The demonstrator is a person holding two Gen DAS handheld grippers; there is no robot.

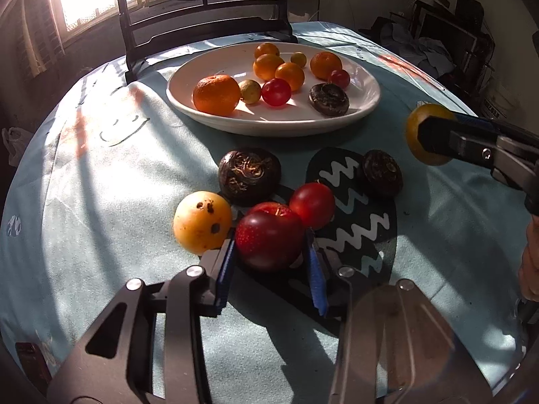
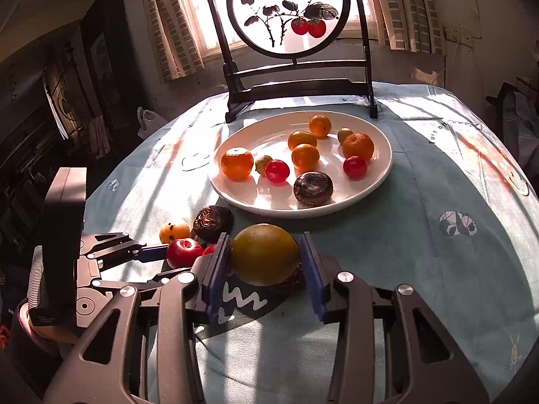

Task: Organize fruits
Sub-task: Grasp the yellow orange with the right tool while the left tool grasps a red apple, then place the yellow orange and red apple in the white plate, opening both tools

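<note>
My left gripper is shut on a dark red apple that rests on the cloth among loose fruit. Beside the apple lie a spotted yellow fruit, a second red fruit and two dark wrinkled fruits. My right gripper is shut on a round yellow-green fruit, held above the table in front of the white plate. The plate holds several oranges, small red and yellow fruits and one dark fruit.
A dark wooden stand with a round painted panel rises behind the plate. A black patch with white zigzags marks the light blue tablecloth under the loose fruit. A person's hand shows at the right edge.
</note>
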